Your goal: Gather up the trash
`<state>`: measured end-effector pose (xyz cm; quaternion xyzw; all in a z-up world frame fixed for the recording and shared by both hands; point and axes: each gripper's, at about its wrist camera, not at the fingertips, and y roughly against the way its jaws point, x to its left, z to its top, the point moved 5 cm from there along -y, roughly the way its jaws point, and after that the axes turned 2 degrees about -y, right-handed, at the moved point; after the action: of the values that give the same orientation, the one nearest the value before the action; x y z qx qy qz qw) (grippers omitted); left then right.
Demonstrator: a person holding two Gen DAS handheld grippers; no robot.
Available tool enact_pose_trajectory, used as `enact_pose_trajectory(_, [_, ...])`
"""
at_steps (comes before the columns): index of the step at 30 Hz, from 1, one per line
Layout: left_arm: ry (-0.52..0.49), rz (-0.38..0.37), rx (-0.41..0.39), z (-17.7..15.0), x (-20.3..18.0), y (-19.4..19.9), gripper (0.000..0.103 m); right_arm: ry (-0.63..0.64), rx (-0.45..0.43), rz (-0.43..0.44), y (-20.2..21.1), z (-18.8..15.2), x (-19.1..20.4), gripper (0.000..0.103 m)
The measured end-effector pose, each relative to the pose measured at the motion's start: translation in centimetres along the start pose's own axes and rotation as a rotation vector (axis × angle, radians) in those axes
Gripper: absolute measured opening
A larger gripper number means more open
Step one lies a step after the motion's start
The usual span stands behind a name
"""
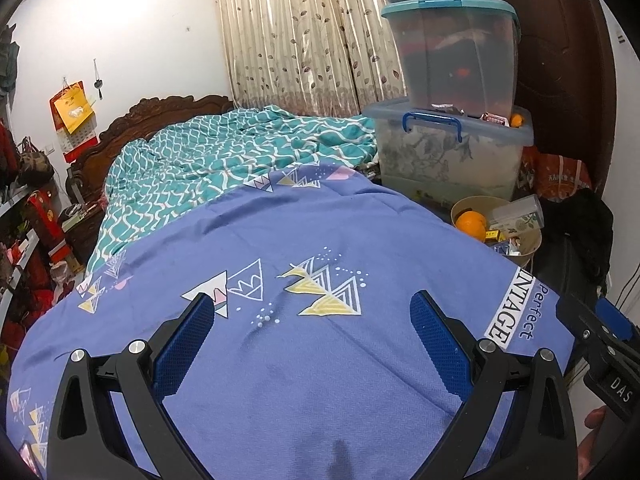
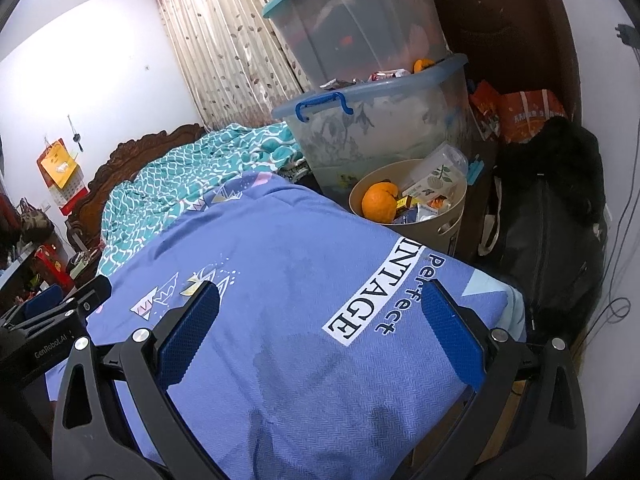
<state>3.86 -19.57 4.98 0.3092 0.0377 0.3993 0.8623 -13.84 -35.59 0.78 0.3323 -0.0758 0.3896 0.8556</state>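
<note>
Over the foot of the bed [image 1: 280, 360] we hold both tools low above the blue-violet bedspread [image 2: 280, 280] printed with triangles and the words "Perfect VINTAGE". Our left hand-held gripper [image 1: 312, 320] has its blue pads spread wide apart with nothing between them, and our right hand-held gripper [image 2: 320, 312] is equally parted and empty. From the right wrist view, a beige round bin [image 2: 448, 224] stands at about one o'clock, just beside the bed's edge; it holds an orange [image 2: 378, 200], a clear plastic box with a leaf print [image 2: 436, 172] and some small cartons [image 2: 416, 212] that we cannot read. Behind it, at twelve o'clock, sits a lidded storage box with blue handles [image 2: 360, 136], with a teal-lidded tub [image 2: 352, 20] stacked on top and loose wrappers [image 2: 384, 76] and a small orange fruit [image 2: 422, 65] on its lid. We see no loose litter on the bedspread itself. We judge that this fits either of two stages: the bin's contents were gathered and the bed is cleared, or the wrappers on the storage lid are what remains to pick up. Any reach toward that lid would call for passing over the bin without tipping it.
</note>
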Motion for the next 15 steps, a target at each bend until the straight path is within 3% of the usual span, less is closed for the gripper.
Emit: enact_pose_trajectory(15, [0.004, -0.051, 0.005, -0.18, -0.35, -0.16, 0.095, 0.001, 0.002, 0.000, -0.18, -0.26, -0.04, 0.100])
